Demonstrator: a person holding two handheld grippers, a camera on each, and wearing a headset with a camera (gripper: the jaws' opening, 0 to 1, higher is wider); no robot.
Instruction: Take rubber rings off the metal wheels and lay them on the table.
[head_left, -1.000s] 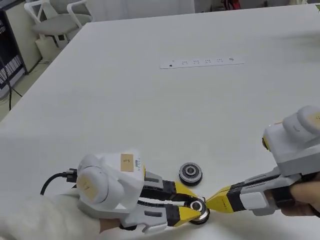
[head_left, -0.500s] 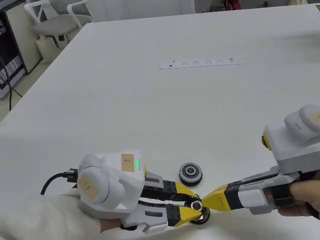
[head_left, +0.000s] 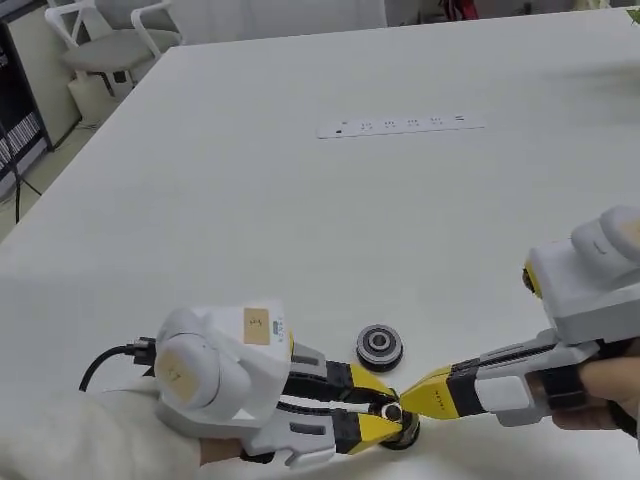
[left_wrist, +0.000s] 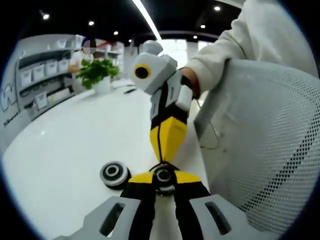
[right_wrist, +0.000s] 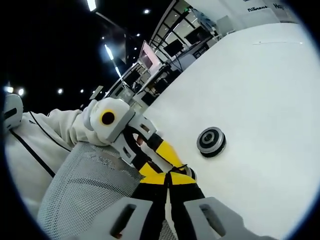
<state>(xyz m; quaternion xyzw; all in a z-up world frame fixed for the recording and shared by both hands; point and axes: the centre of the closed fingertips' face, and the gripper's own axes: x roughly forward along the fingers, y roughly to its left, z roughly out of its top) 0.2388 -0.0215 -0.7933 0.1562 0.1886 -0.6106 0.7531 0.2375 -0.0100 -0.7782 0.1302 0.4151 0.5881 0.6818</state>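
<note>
- The right gripper has crept in toward the left gripper over the last second. Its yellow tip now meets the edge of the wheel, where a moment ago it stood just beside it.
- The left gripper has not shifted. Its jaws stay clamped on that wheel from both sides, holding it low over the tabletop and right in front of the person's sleeve.
- The right gripper's jaws look pressed together, with only a thin seam between them. Whether they have caught the lip of the held wheel's ring cannot be told, because the contact point is small and partly hidden by the left gripper's jaws.
- The second wheel lies flat on the tabletop just beyond the left gripper's tips, apart from both grippers. Its black rubber ring looks to be on it.
- My reading is that the approach is over and the peeling step is about to start: one gripper steadies the wheel while the other works at the ring.
- No loose ring lies on the tabletop near the grippers, so the task appears to be at an early stage, with both wheels still to strip.
</note>
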